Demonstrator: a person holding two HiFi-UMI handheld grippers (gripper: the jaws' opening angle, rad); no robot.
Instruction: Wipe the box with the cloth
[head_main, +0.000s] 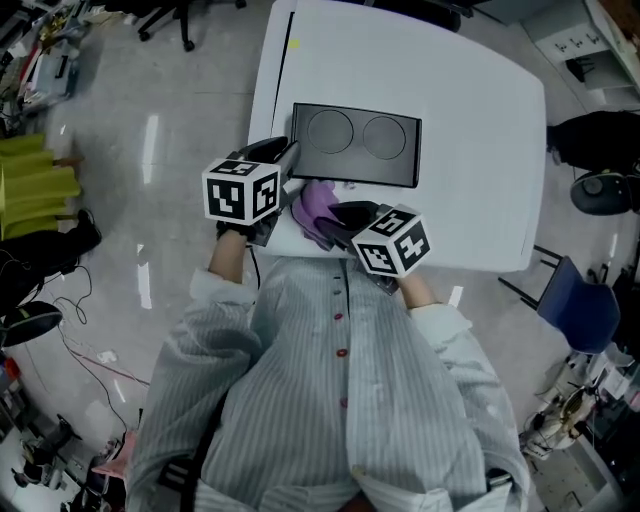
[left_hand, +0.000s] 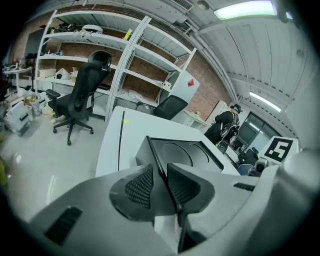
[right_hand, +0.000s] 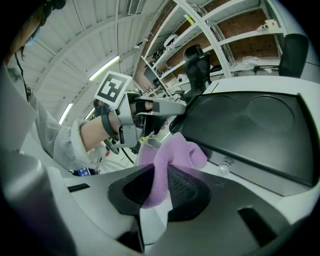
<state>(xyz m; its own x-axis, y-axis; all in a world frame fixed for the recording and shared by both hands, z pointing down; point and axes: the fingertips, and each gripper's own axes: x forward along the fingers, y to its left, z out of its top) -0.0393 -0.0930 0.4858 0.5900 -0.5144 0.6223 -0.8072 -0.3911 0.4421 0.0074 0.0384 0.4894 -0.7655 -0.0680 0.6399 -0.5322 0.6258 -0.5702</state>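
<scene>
Box (head_main: 356, 145), black and flat with two round recesses (head_main: 329, 131), lies on the white bench (head_main: 470, 150). The left gripper (left_hand: 161, 175) has its fingers (left_hand: 140, 187) nipped on the thin edge at the near left corner of the box. The right gripper (right_hand: 161, 182) pinches the one purple cloth (right_hand: 172, 152) between its fingers (right_hand: 184, 187), right at the box's near edge. Only the head view takes in the whole bench. Only the right gripper view shows the left gripper from the side.
</scene>
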